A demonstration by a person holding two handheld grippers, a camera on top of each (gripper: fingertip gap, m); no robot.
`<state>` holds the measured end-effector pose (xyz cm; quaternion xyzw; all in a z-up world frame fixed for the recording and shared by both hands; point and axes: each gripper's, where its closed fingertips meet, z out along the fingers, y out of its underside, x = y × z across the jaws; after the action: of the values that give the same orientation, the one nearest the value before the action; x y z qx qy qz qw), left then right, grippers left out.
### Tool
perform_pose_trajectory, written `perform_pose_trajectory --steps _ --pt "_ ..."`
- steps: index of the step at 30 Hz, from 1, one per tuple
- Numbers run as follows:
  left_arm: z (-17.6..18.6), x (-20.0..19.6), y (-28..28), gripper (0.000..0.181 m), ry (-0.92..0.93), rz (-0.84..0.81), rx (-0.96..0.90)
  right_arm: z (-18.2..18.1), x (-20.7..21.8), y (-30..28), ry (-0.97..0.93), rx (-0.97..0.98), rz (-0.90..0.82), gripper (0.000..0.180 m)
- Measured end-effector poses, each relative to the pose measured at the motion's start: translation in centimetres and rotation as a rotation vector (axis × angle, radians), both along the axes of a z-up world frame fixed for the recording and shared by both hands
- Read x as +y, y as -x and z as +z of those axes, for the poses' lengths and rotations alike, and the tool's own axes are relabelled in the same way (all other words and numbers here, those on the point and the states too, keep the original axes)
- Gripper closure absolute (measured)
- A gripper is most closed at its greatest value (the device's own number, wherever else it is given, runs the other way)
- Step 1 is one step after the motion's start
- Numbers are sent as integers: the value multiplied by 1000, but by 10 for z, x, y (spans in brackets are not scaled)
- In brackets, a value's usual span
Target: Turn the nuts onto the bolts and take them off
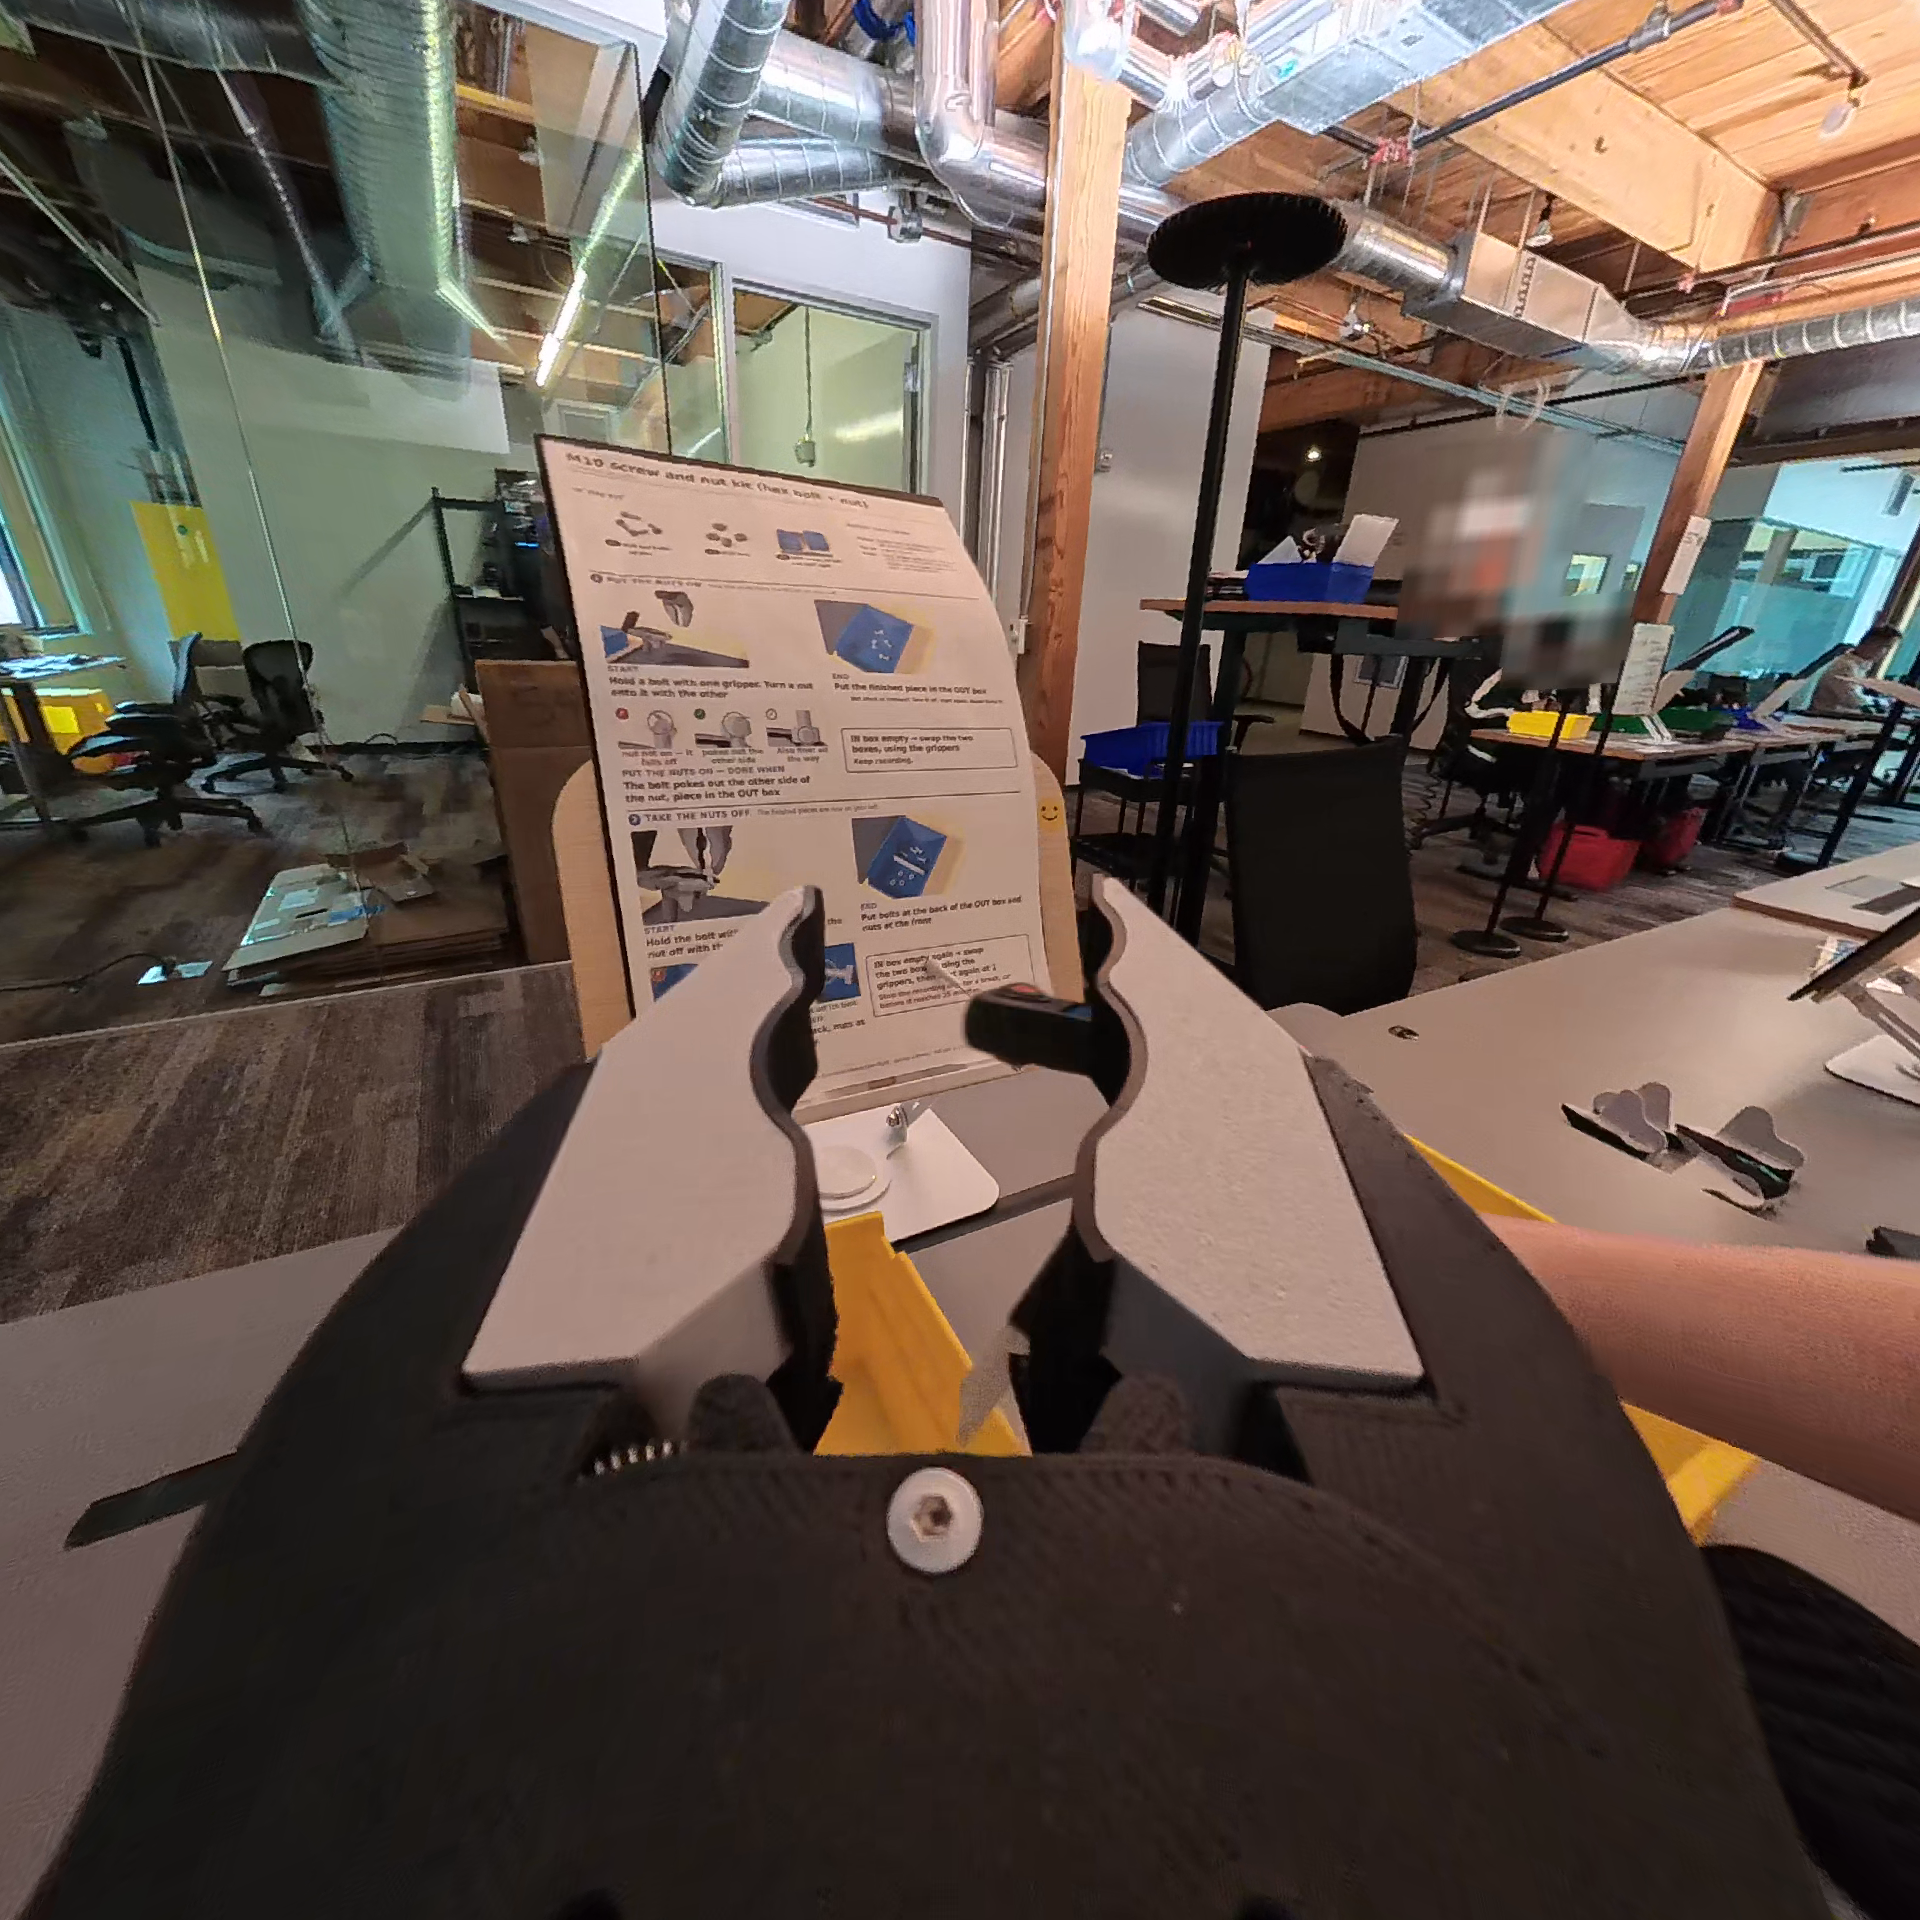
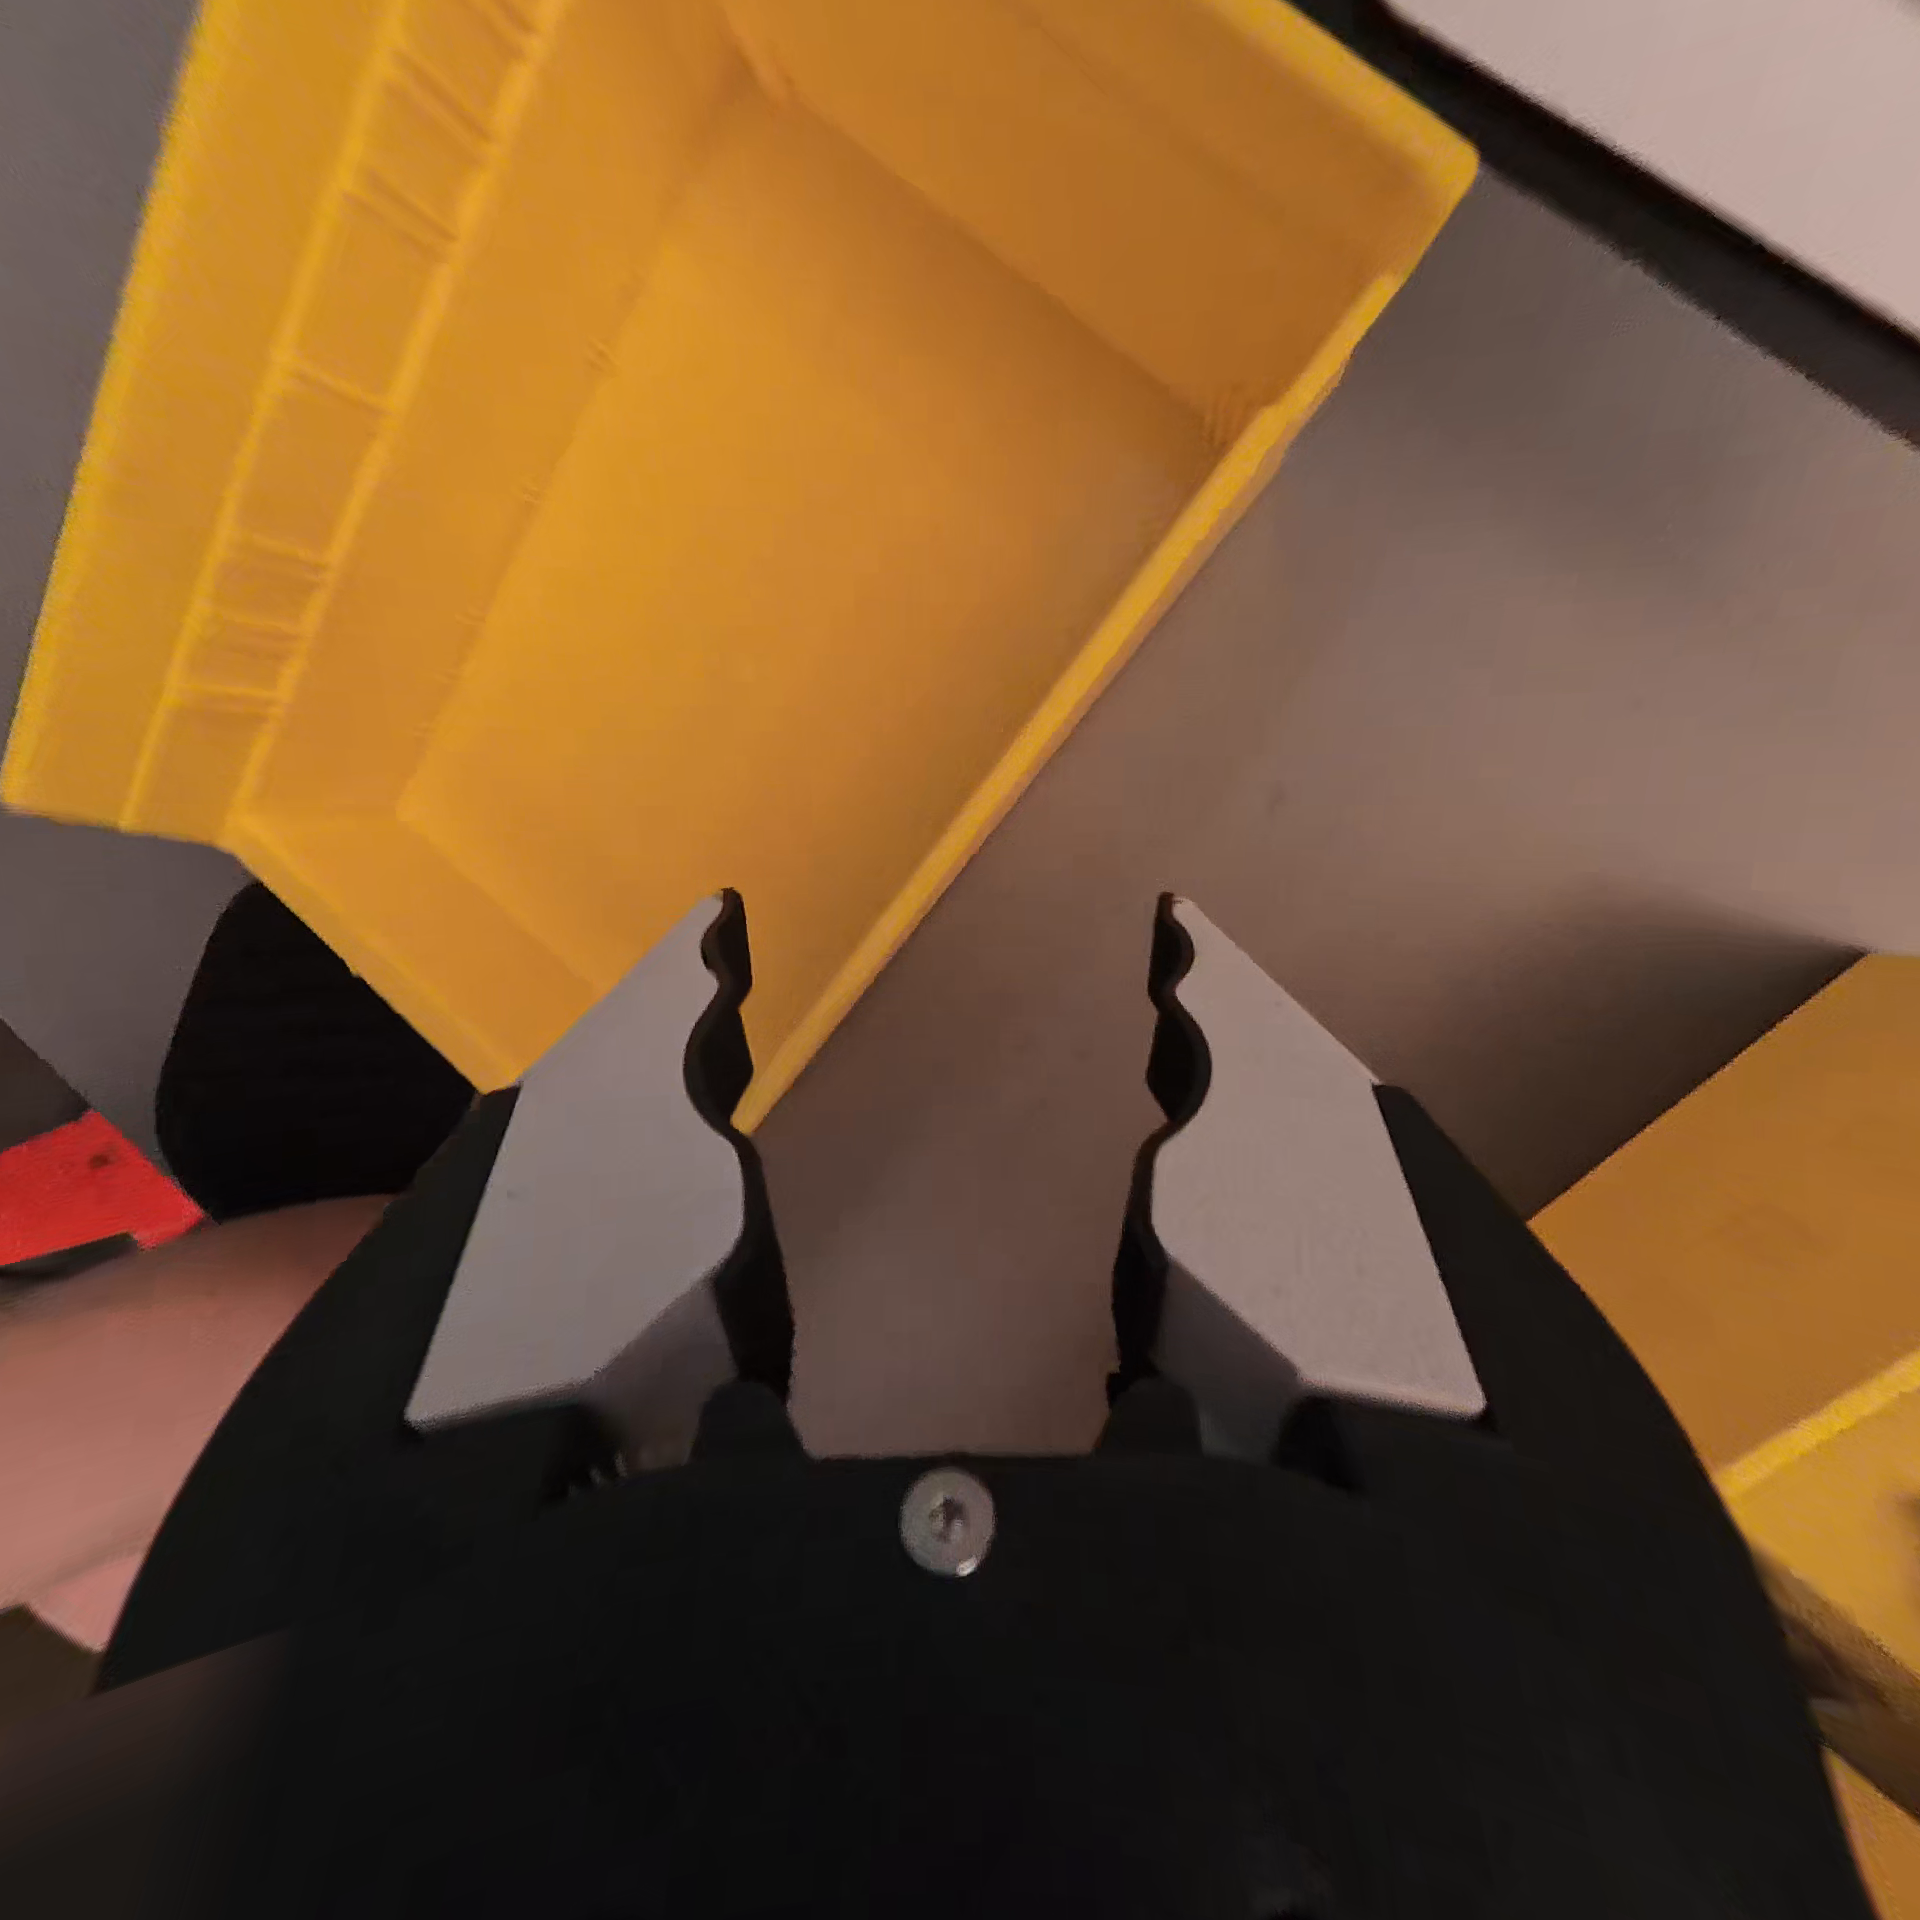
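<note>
The right gripper (image 2: 951,914) hangs over the grey bench (image 2: 1455,727) with its jaws spread apart and nothing between them. Just ahead of its left fingertip lies a yellow bin (image 2: 1351,343), seen from above; its floor and walls show bare yellow plastic, with no nut or bolt visible inside. A second yellow bin (image 2: 1714,1195) sits at the right edge of that view, only its outer wall and rim in sight, so its contents cannot be told.

The left gripper (image 1: 951,914) points level across the bench, jaws parted and gripping nothing. A small dark object (image 1: 1023,1023) appears between its fingers, too blurred to identify. Behind it stands an instruction sheet (image 1: 790,665) on a stand. No nuts or bolts are visible in either view.
</note>
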<state>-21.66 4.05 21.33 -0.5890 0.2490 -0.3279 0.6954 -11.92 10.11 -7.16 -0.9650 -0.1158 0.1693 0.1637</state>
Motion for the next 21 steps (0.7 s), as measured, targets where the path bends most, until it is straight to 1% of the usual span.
perform_pose_trajectory --steps 3,6,9,13,15,19,20,21 --pt "-8 2 -9 131 27 -19 39 -19 1 12 122 -51 -48 102" --pt "-14 3 -13 131 51 -29 65 -41 -15 36 284 8 -74 100" --pt "-11 -2 -12 131 37 -40 63 -65 -27 32 357 -64 -70 101" --pt "-10 -4 -9 132 41 -63 44 -77 -33 31 384 -67 -62 120" --pt "-14 -1 -7 132 64 -66 56 -79 -33 16 394 -131 -57 126" --pt "-17 1 -1 134 83 -67 59 -80 -34 -23 415 -275 6 152" --pt "-16 0 0 136 79 -69 53 -82 -36 -30 433 -278 11 157" --pt "-15 -1 1 137 76 -71 48 -82 -38 -31 456 -244 3 169"
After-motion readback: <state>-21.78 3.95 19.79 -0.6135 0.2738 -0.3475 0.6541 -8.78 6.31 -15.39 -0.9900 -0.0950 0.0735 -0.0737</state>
